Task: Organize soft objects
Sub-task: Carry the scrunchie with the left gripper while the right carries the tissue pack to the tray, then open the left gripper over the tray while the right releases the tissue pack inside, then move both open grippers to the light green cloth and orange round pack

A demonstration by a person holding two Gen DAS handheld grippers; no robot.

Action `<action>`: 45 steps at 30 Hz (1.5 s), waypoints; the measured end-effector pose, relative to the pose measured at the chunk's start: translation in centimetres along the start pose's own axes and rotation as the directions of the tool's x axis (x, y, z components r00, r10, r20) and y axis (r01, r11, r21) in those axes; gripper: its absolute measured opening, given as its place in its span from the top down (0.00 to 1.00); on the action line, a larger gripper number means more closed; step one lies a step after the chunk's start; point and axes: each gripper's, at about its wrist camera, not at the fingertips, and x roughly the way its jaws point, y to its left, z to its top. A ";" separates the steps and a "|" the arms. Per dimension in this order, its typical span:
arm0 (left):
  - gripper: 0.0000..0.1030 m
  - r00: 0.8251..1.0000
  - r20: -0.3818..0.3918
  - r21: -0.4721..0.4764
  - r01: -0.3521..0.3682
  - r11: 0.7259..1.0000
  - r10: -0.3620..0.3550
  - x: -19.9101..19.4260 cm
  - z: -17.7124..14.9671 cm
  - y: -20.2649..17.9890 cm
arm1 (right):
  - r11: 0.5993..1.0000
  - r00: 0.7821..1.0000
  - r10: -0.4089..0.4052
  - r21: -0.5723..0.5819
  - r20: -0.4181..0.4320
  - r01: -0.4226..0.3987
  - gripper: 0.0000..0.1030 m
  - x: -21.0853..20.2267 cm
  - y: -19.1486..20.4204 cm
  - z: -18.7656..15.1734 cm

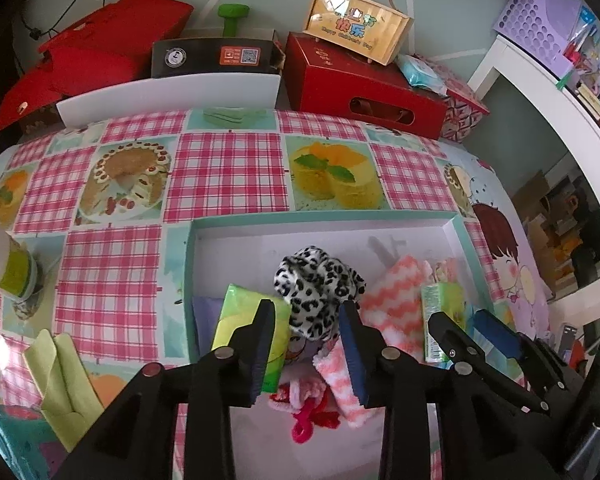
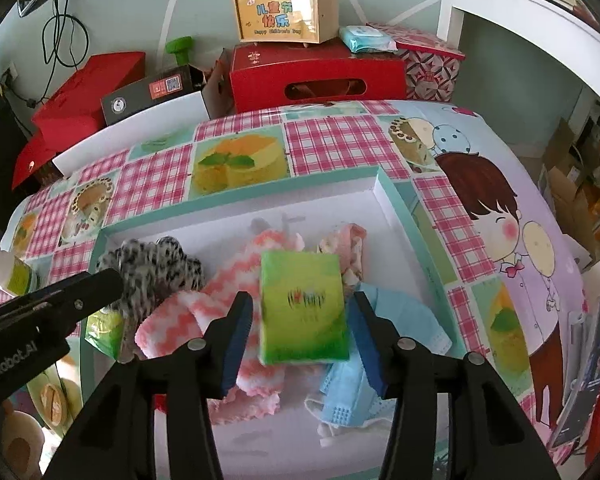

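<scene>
Tray (image 1: 456, 232) of soft things, both hand-held grippers over it.
Right hand-held gripper (image 2: 300, 322) wide around green tissue pack (image 2: 303, 306); left hand-held gripper (image 1: 306, 330) wide, leopard plush (image 1: 320, 284) at 12 o'clock.

Green tissue pack (image 2: 304, 308) lies tilted atop the pink-white zigzag cloth (image 2: 204, 312) in the tray (image 2: 396, 200) (slightly blurred), leopard plush (image 1: 316, 284) left, blue mask (image 2: 400, 316) right.

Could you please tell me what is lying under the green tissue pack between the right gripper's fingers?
Under the green tissue pack lie a pink zigzag cloth and a blue face mask; anything directly beneath is covered.
</scene>
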 end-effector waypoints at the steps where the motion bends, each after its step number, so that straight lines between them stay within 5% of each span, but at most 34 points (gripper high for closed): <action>1: 0.61 1.000 0.002 -0.001 -0.007 1.000 0.007 -0.3 0.0 0.1 | 1.000 1.000 0.002 0.000 -0.005 -0.002 0.43 -0.1 0.0 0.0; 15: 0.22 0.988 0.037 -0.068 -0.146 0.987 0.149 -2.3 0.3 4.6 | 0.998 0.999 0.005 -0.055 -0.032 -0.006 0.34 -1.0 1.7 0.0; 21: 0.13 0.979 0.046 -0.144 -0.192 0.971 0.200 -3.1 0.4 8.2 | 0.995 0.999 0.030 -0.093 -0.040 -0.034 0.33 -1.1 3.5 -0.1; 22: 0.12 0.977 0.048 -0.151 -0.199 0.968 0.208 -3.2 0.4 8.6 | 0.995 0.999 0.032 -0.097 -0.040 -0.036 0.31 -1.1 3.8 -0.1; 24: 0.02 0.966 0.052 -0.158 -0.241 0.958 0.252 -3.5 0.3 9.4 | 0.994 0.998 0.040 -0.103 -0.039 -0.043 0.13 -1.2 4.3 -0.2; 30: 0.02 0.931 0.061 -0.162 -0.348 0.924 0.361 -4.5 -0.3 11.2 | 0.989 0.997 0.076 -0.121 -0.032 -0.079 0.13 -1.4 5.8 -0.2; 45: 0.02 0.925 0.074 -0.232 -0.347 0.909 0.372 -7.1 -1.1 15.7 | 0.972 0.990 0.142 -0.191 -0.006 -0.141 0.13 -2.5 11.0 -0.5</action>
